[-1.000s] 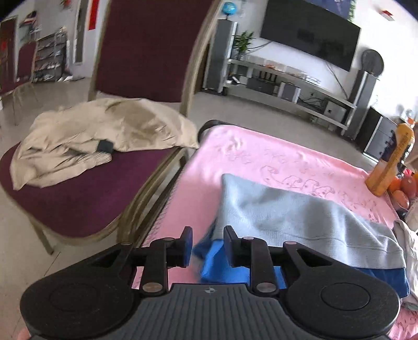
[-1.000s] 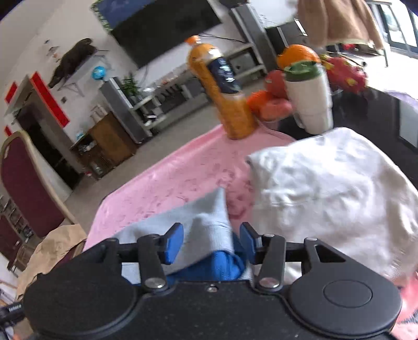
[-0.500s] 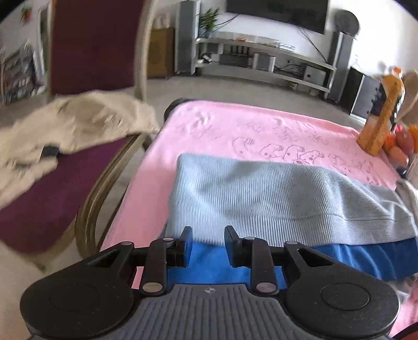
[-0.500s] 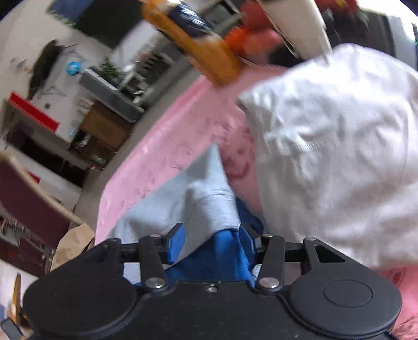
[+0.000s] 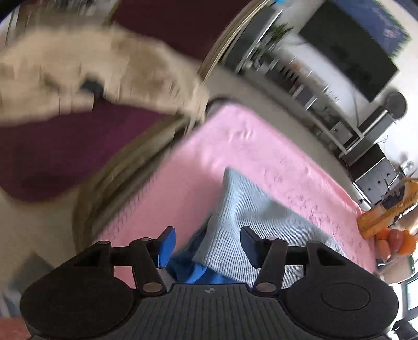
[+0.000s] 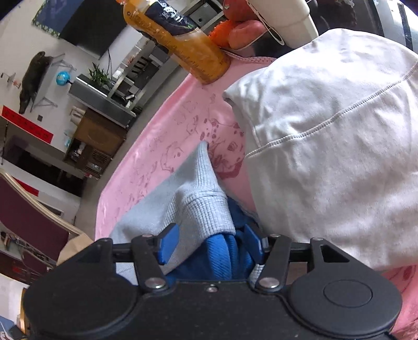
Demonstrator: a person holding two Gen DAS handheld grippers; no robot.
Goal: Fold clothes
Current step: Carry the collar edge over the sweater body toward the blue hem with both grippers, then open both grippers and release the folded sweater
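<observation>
A light blue knit garment [image 5: 261,217] lies folded over a bright blue layer [image 5: 190,269] on the pink cloth [image 5: 248,146] that covers the table. My left gripper [image 5: 207,245] is open, and its fingers straddle the garment's near left corner. In the right wrist view the other end of the knit garment [image 6: 183,204] and its blue layer [image 6: 219,256] bunch up between the fingers of my right gripper [image 6: 211,245], which stands open around them. The left wrist view is blurred by motion.
A white garment [image 6: 339,143] lies piled right of the knit one. An orange drink bottle [image 6: 180,39], fruit [image 5: 397,240] and a white cup [image 6: 284,15] stand at the table's far end. A maroon chair [image 5: 52,146] with a beige garment [image 5: 91,70] stands at the left.
My left gripper's fingers have spread from a narrow gap to wide open, and its view has swung and blurred. The right gripper has tilted and sits closer over the garment's end.
</observation>
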